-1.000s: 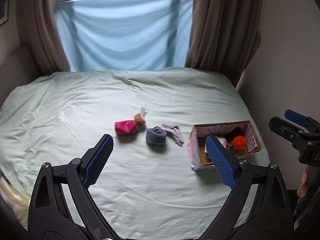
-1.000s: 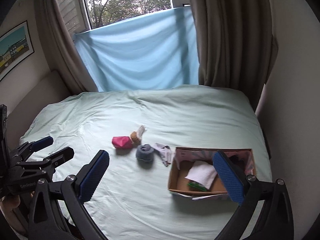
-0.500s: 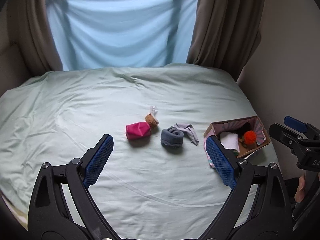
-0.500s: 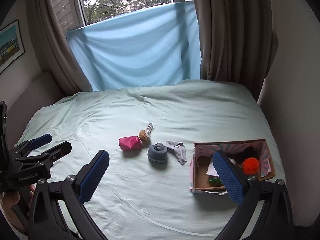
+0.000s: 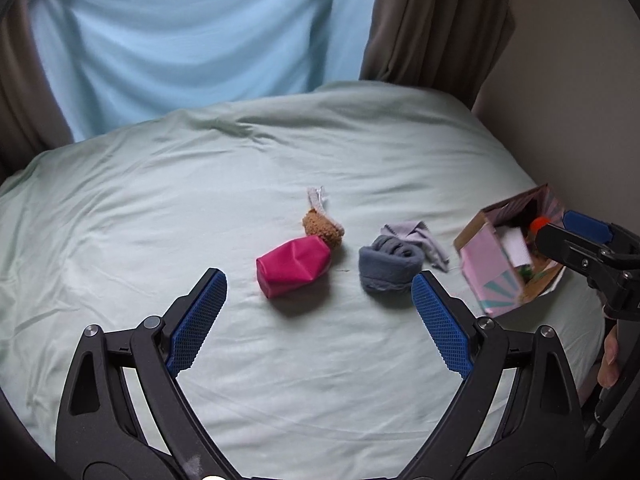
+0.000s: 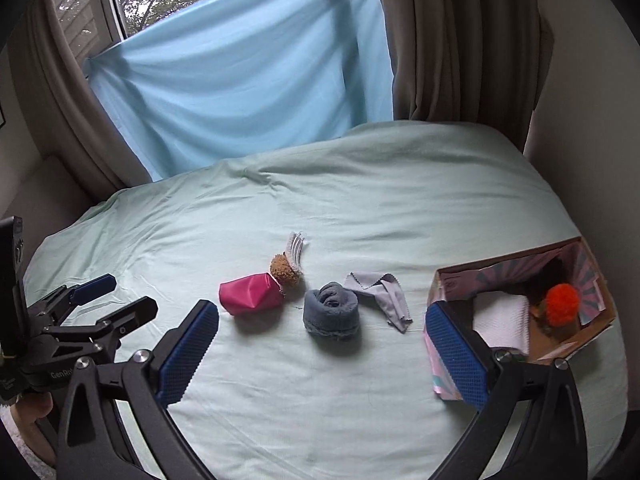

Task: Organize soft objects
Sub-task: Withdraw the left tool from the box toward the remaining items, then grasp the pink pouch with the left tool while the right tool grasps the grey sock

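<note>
On the pale green bed sheet lie a pink pouch, a brown fuzzy toy with a grey striped tail, a rolled grey-blue sock and a flat grey cloth. The same items show in the right wrist view: pouch, toy, sock, cloth. A cardboard box at the right edge holds a white cloth and an orange pompom. My left gripper is open, just short of the pouch and sock. My right gripper is open and empty.
A light blue sheet hangs over the window at the head of the bed, with brown curtains either side. A wall runs close along the bed's right edge. The box sits by that edge.
Both grippers have moved forward toward the items, which now look larger. The left view has swung left, pushing the box to the right edge. Both grippers stay open.
</note>
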The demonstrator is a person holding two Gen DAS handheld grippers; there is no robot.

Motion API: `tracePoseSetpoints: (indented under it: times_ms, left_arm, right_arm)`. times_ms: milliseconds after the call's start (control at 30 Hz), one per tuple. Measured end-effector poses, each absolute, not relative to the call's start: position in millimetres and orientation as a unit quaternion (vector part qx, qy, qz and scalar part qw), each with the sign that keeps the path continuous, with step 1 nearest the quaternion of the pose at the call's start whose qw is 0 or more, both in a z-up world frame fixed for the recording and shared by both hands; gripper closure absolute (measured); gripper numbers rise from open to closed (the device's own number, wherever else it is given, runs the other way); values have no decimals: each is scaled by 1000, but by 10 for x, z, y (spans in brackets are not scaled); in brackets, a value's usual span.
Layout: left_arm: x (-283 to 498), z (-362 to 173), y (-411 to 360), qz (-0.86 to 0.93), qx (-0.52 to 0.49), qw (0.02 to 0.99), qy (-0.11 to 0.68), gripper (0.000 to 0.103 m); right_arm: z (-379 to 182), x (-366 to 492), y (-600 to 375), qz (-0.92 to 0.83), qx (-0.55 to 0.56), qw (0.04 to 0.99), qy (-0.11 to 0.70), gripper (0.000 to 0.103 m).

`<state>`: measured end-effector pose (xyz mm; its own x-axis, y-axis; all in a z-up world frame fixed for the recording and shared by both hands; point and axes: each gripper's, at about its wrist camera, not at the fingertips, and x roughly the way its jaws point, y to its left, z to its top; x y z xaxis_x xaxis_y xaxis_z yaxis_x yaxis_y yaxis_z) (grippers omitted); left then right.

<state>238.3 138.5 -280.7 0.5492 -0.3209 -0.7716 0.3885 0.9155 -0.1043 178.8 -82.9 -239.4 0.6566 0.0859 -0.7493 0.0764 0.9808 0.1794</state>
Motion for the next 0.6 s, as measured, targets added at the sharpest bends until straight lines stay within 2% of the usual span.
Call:
tracePoseSetpoints:
  times_ms: [367,600]
  left_arm:
    - [3136,-4063,1245,-274,107,852,433,10]
    - [3404,-4484,1145,-288,139,855,409,10]
  right_arm:
    - [-3587,2392,-717,-7,96,888,449,0]
    - [-4138,2633,-676,-9,83,885,458,0]
